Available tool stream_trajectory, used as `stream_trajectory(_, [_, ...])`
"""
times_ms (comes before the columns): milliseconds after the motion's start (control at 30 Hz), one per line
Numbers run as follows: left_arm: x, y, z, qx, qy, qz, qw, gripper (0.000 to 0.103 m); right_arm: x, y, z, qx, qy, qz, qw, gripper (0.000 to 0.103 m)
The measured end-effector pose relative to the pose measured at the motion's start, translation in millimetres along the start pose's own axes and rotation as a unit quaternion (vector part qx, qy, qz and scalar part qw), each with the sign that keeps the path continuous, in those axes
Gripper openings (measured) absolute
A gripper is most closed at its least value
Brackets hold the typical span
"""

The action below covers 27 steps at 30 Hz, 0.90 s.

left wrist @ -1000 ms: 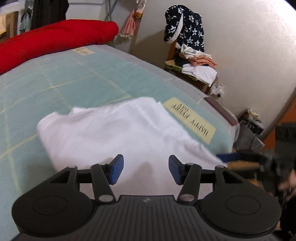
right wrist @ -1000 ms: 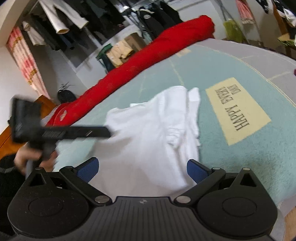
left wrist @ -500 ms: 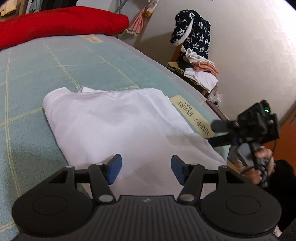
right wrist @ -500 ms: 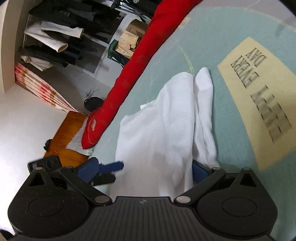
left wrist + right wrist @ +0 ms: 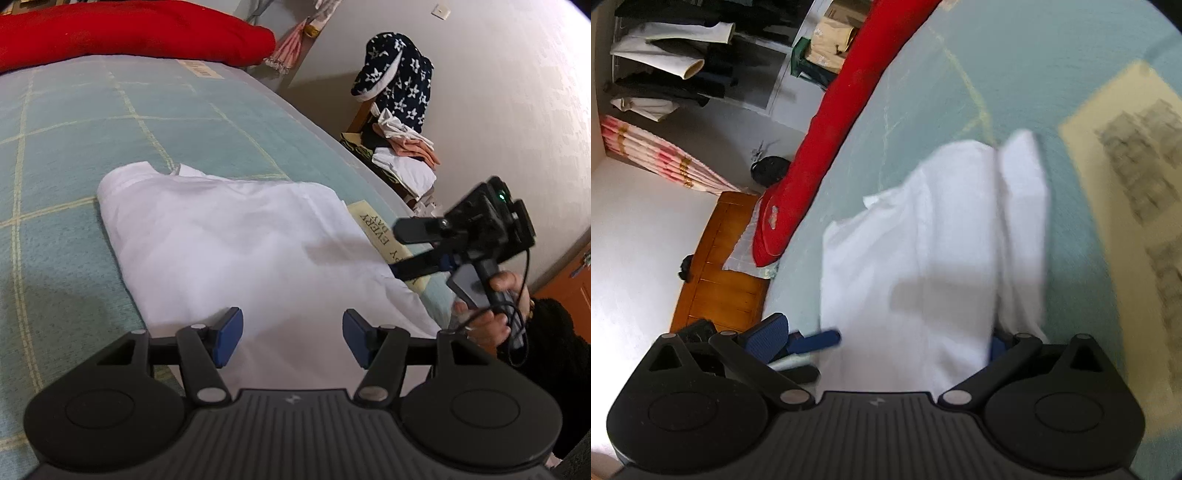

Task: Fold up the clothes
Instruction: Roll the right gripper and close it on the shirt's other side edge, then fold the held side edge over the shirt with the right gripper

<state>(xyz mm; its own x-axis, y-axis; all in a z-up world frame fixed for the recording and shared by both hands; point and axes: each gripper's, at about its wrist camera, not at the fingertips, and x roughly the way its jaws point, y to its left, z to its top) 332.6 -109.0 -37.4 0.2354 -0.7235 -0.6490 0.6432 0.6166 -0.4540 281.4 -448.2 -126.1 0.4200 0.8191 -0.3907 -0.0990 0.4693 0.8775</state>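
While the white garment [image 5: 240, 254] lies partly folded on the teal bedspread [image 5: 74, 122], both grippers sit at its near edge with their jaws spread apart and nothing held between them. From the left wrist view, the left gripper [image 5: 291, 338] has its blue pads wide apart over the near hem, the cloth showing through the gap between them. The garment runs away from the camera as a long white slab, with a collar or sleeve corner bunched at its far left end and a soft crease along its right side. Just beside that right edge, a cream label [image 5: 380, 236] with dark lettering is printed on the bedspread, partly covered by the cloth. Farther right, the right gripper [image 5: 421, 247] reaches in over the bed's edge, held by the person's right hand [image 5: 491, 314] in a dark sleeve, its two long fingers open like a beak toward the garment's side. In the right wrist view, somewhat blurred, the same gripper [image 5: 886, 339] straddles the near end of the cloth, one blue pad showing clear on the left and the other mostly hidden behind a fold. A red bolster [image 5: 129, 33] lies along the far side of the bed. Against the wall stands a chair [image 5: 391, 122] heaped with clothing, topped by a navy star-patterned piece.
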Motion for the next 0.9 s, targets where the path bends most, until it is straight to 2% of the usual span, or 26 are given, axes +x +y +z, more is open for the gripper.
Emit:
stream_trajectory(133, [-2.6,-0.7,-1.6,-0.002,-0.006,0.002,1.0,0.061,9.5,-6.2,5.9,-0.012,0.023,0.009,1.0,0.101])
stream_trajectory(167, [-3.3,-0.9,-2.0,-0.002,-0.007,0.002,1.0,0.061,6.8,-9.9,4.6,-0.015,0.021,0.017,1.0,0.097])
stream_trajectory(233, [-4.6,-1.3,-2.8,-0.003,-0.01,0.003,0.9999,0.063,1.3,-15.6,1.5,-0.019,0.014,0.011,1.0,0.08])
stream_trajectory(267, [-5.3,-1.4,-3.2,-0.004,-0.011,0.004,0.9999,0.063,-1.1,-20.5,0.0,-0.015,0.007,0.012,1.0,0.077])
stream_trajectory(300, [-5.9,-1.6,-3.6,-0.004,-0.013,0.004,0.9999,0.063,-3.4,-25.4,-1.4,-0.01,0.001,0.013,1.0,0.067])
stream_trajectory(333, [-6.6,-1.8,-4.0,-0.005,-0.014,0.005,0.9999,0.063,-4.3,-29.9,-2.2,-0.005,-0.002,0.002,1.0,0.051])
stream_trajectory(367, [-7.2,-2.0,-4.4,-0.005,-0.016,0.005,0.9999,0.063,-5.2,-34.3,-2.9,-0.001,-0.005,-0.009,1.0,0.039])
stream_trajectory(400, [-7.9,-2.2,-4.8,-0.006,-0.017,0.006,0.9998,0.064,-6.1,-38.8,-3.7,0.004,-0.007,-0.021,1.0,0.014])
stream_trajectory(467, [-9.6,-1.9,-6.0,-0.008,-0.018,0.008,0.9998,0.063,-7.5,-47.8,-5.8,0.017,-0.013,-0.01,1.0,0.013])
stream_trajectory(700, [-24.6,-5.7,-9.7,0.002,-0.025,0.028,0.9993,0.063,-14.9,-7.5,-8.6,-0.05,-0.028,-0.065,0.996,0.013])
stream_trajectory(900, [-34.2,-1.3,-9.7,-0.001,-0.036,0.028,0.999,0.064,-40.0,21.0,-2.6,-0.092,-0.061,-0.085,0.99,0.012])
